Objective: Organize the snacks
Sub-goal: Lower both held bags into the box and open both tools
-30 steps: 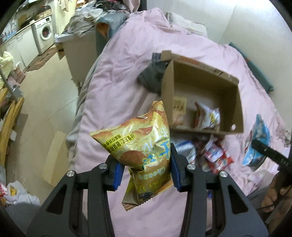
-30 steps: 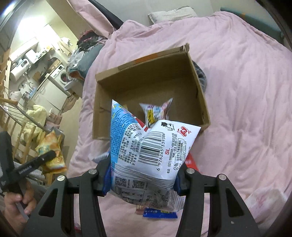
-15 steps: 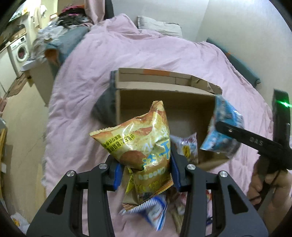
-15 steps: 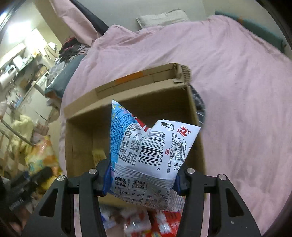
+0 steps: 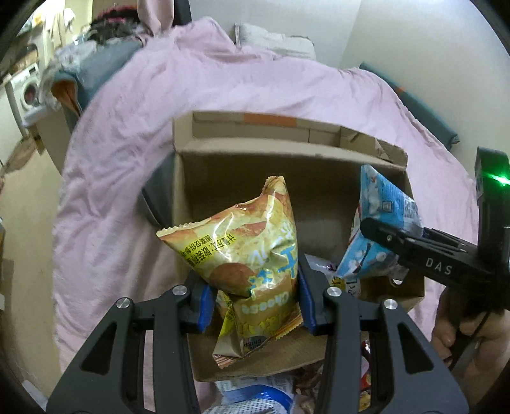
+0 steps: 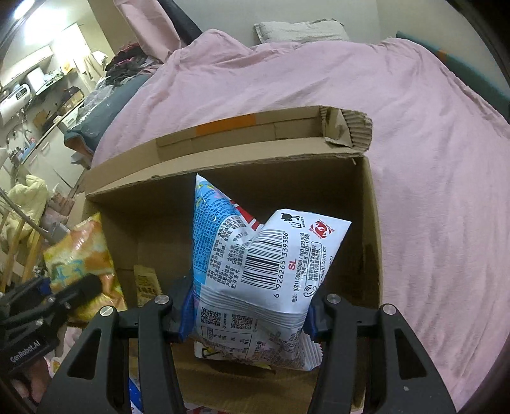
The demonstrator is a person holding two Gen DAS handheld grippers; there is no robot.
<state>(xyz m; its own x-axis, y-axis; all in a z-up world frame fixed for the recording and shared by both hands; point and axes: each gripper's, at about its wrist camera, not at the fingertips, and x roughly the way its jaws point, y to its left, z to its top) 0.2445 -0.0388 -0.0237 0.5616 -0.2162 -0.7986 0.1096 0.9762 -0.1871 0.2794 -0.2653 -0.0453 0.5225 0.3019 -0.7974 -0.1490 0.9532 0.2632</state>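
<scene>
An open cardboard box lies on a pink bed cover. My left gripper is shut on a yellow cheese chip bag, held over the box's near left side. My right gripper is shut on a blue and white snack bag with a barcode, held over the box opening. In the left wrist view that blue and white snack bag hangs at the box's right side in the right gripper. The yellow bag shows at the left in the right wrist view. A few small snack packs lie inside the box.
Loose snack packs lie on the bed in front of the box. The pink bed cover spreads around it, with a pillow at the head. A washing machine and piled clothes stand far left.
Both grippers have moved with their bags toward the box and a little down, and now hang over its opening. Neither grip has changed.
</scene>
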